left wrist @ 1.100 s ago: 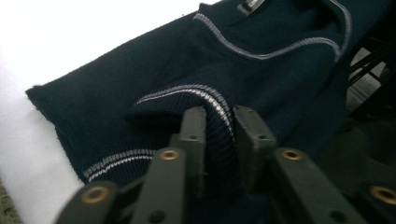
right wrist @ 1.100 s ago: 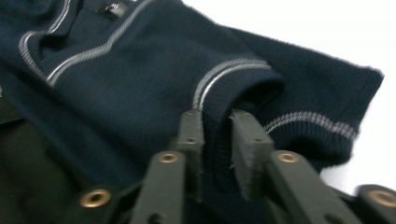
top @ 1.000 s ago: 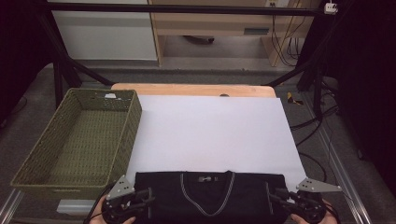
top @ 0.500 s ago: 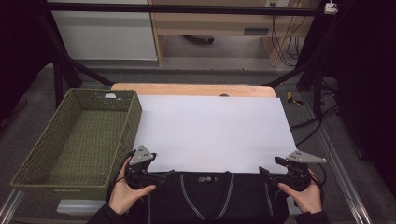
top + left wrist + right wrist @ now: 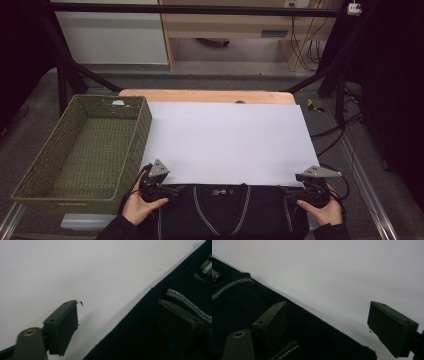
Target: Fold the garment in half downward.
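Basket [image 5: 85, 150] left of sheet [image 5: 227, 142] (garment [image 5: 225, 215] nearer)

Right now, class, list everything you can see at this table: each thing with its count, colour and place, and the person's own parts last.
Sweater: one, black with a pale striped V-neck, flat at the near edge of the table.
White sheet: one, covering most of the tabletop.
Basket: one, olive green, woven, at the table's left side, nothing seen inside.
Table: one, light wood edge showing beyond the sheet.
Cables: several, dark, on the floor to the right.
Hands: two, at the sweater's near corners, each holding tongs.
Left tongs: black, open, astride the sweater's edge.
Right tongs: black, open, astride the sweater's opposite edge.
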{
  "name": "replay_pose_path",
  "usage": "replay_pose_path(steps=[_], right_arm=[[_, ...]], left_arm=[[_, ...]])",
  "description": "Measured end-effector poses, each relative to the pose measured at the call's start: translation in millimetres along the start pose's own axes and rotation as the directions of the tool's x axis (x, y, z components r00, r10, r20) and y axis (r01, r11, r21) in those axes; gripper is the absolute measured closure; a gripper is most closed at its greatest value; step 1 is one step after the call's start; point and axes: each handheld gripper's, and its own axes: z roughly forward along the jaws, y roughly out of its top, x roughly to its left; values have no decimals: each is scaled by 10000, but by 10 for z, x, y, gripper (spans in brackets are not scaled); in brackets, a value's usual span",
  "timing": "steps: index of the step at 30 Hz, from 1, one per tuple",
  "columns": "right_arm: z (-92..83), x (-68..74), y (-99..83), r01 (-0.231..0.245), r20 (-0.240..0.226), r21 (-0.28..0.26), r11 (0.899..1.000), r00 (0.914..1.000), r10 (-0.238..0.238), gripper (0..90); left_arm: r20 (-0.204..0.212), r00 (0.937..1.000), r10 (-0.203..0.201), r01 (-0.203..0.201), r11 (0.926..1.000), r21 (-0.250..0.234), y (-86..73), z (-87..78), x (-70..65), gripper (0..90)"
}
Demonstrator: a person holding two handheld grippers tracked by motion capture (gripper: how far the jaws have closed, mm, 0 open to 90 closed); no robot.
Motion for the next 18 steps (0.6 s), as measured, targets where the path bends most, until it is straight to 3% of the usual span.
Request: replay_pose_path(steps=[4, 6, 9, 15, 18], right_arm=[[-10, -43, -30, -123, 87, 74, 9999, 9999, 122, 220], [-26, -94, -60, -66, 147, 257, 9996, 9999, 62, 269], [-33, -123, -90, -119, 100, 435, 9990, 9999, 115, 284], [-42, -160, -146, -9, -70, 861, 9963, 10000, 15, 315], [-49, -148, -158, 55, -63, 789, 9969, 10000, -50, 389]], left_arm=[[322, 9994, -146, 140, 9997, 200, -10, 10, 26, 318], [549, 9981, -289, 265, 9987, 445, -15, 14, 46, 485], [706, 9968, -385, 341, 9975, 624, -21, -6, 58, 583], [854, 9963, 13, -97, 9952, 978, -13, -27, 24, 691], [1111, 9938, -70, -52, 9940, 1095, -7, -25, 23, 775]])
